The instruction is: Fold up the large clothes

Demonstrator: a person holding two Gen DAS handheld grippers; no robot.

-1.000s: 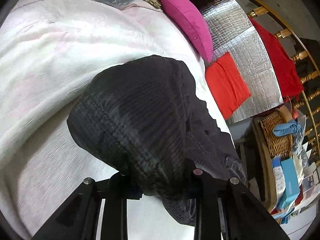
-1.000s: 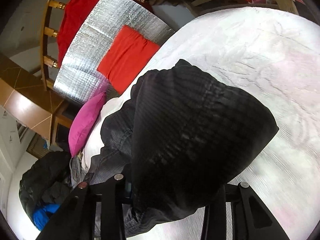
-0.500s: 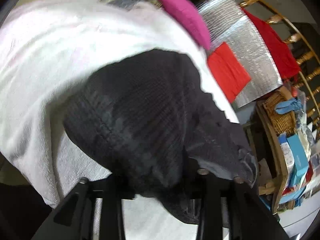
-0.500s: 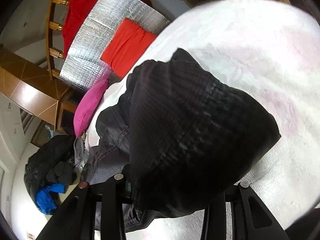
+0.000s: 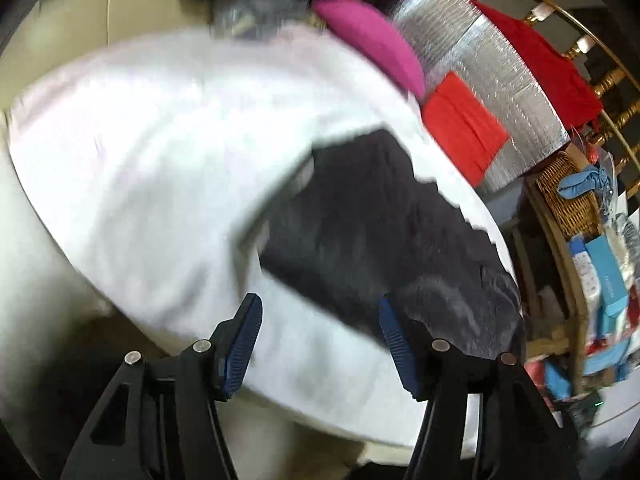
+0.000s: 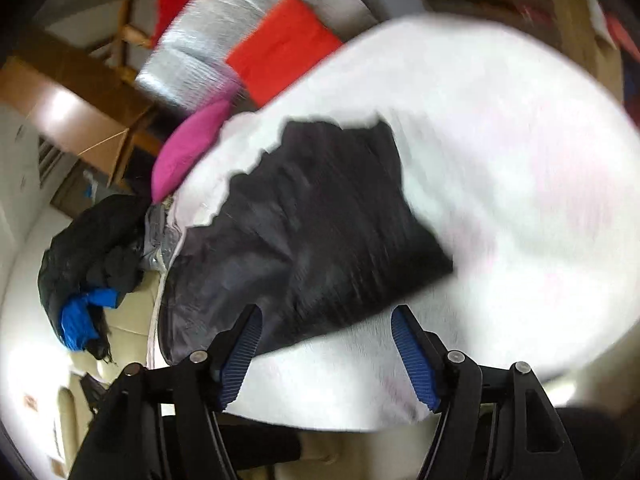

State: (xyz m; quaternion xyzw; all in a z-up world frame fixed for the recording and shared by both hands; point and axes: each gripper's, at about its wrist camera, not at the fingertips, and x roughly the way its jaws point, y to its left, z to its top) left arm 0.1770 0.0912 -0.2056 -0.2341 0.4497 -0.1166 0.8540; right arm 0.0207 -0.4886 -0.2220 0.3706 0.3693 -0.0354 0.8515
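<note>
The black garment (image 5: 380, 232) lies in a folded heap on the white blanket (image 5: 160, 160), and it serves here as the landmark. In the right wrist view the black garment (image 6: 304, 232) sits toward the left side of the white blanket (image 6: 500, 160), one end hanging over the blanket's edge. The left gripper (image 5: 320, 340) hovers just short of the garment's near edge, its jaws spread wide and holding nothing; its right blue pad (image 5: 394, 340) overlaps the garment's near edge in the picture, though whether it touches cannot be told through the blur. The right gripper (image 6: 326, 350) likewise hangs at the garment's near edge with jaws parted and empty, blue pads (image 6: 412, 360) showing on both fingers. Beyond the garment, at the blanket's far edge, lies a magenta cushion (image 5: 372, 44), and next to that a red cushion (image 5: 460, 128) leans against a silver foil sheet (image 5: 480, 68). A red cloth (image 5: 544, 68) hangs on the wooden railing (image 5: 608, 80) behind the foil. To the garment's right in the left wrist view stands a wicker basket (image 5: 568, 200) with a blue rag on it, and blue boxes (image 5: 600, 268) below. In the right wrist view, a dark pile of clothes (image 6: 92, 248) with a blue piece lies on the floor left of the garment.
</note>
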